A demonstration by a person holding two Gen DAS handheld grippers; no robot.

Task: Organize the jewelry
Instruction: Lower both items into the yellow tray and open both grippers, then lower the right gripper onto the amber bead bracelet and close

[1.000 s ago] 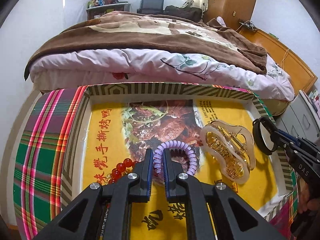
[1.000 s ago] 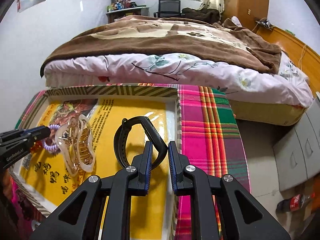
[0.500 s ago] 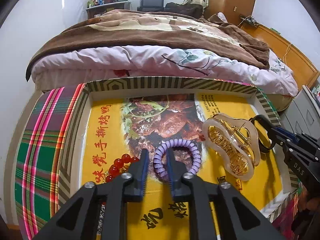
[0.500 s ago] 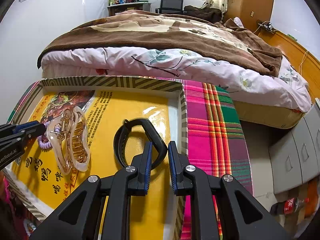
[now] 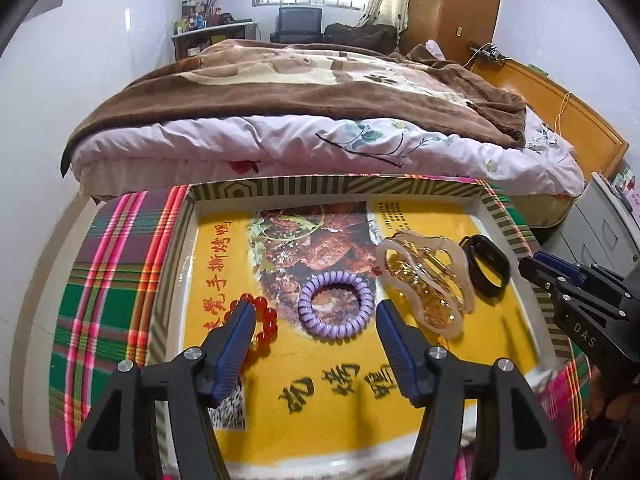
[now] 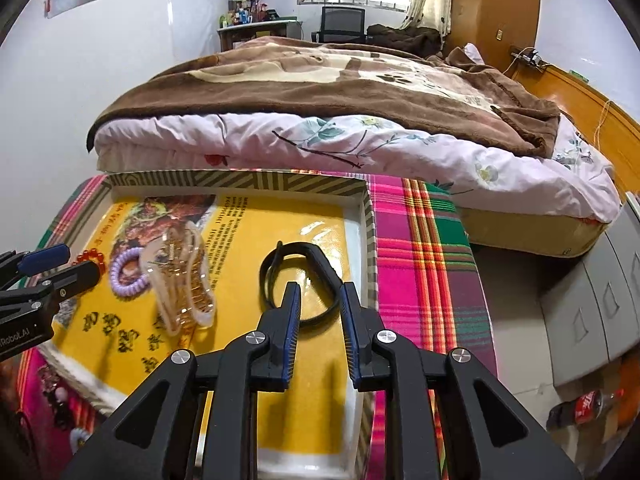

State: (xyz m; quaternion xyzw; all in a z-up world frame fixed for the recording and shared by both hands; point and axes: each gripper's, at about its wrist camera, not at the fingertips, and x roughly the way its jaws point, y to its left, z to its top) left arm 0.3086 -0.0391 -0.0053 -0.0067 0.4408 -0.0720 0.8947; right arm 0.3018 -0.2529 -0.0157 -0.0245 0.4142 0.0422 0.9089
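Observation:
A shallow box lid [image 5: 340,186] with a yellow printed lining holds the jewelry. In it lie a red bead bracelet [image 5: 262,316], a purple coil hair tie [image 5: 336,304], a clear hair claw clip [image 5: 424,280] and a black band [image 5: 486,266]. My left gripper [image 5: 314,320] is open and empty, just short of the purple hair tie. My right gripper [image 6: 318,300] is open and empty, with its fingers on either side of the black band [image 6: 300,276]. The claw clip [image 6: 184,276] and hair tie [image 6: 128,276] also show in the right wrist view.
The lid rests on a plaid cloth [image 5: 108,280] [image 6: 416,248]. A bed [image 5: 320,120] with a brown blanket stands right behind it. Grey drawers [image 6: 592,304] and a cola bottle [image 6: 580,408] on the floor are to the right.
Both grippers have opened and drawn back. The left one let go of the purple hair tie and the right one let go of the black band; both now lie in the lid.

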